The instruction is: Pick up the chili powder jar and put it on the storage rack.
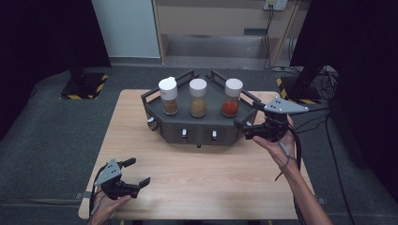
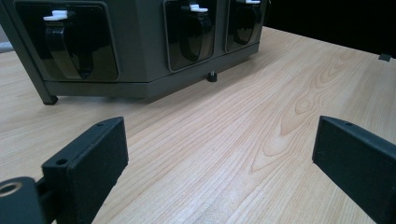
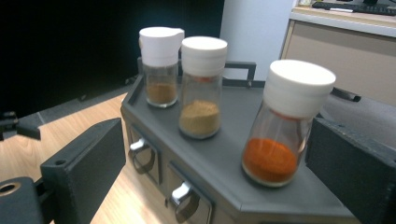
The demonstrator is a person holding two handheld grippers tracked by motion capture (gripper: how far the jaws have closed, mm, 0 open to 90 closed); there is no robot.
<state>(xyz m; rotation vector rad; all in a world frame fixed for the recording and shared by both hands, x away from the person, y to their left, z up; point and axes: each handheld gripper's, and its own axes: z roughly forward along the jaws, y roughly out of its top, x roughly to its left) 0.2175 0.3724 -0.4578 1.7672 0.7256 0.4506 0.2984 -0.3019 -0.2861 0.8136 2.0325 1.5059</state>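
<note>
A dark grey spice rack (image 1: 199,133) stands at the back middle of the table. On it are three glass jars with white lids: brown spice (image 1: 169,96), tan spice (image 1: 198,98) and red spice (image 1: 232,98). My right gripper (image 1: 246,114) is open at the rack's right corner, beside the red jar and apart from it. In the right gripper view (image 3: 215,154) the red jar (image 3: 285,126) stands a little ahead between the jaws, with the tan jar (image 3: 201,88) and brown jar (image 3: 160,65) behind. My left gripper (image 1: 139,171) is open near the table's front left corner, with bare wood between its jaws (image 2: 219,140).
The rack's front (image 2: 140,46) has small drawers with white-tipped handles. The wooden table (image 1: 211,183) lies bare in front of the rack. On the grey floor, black stands with striped bases (image 1: 87,84) flank the table, and cables trail at the right.
</note>
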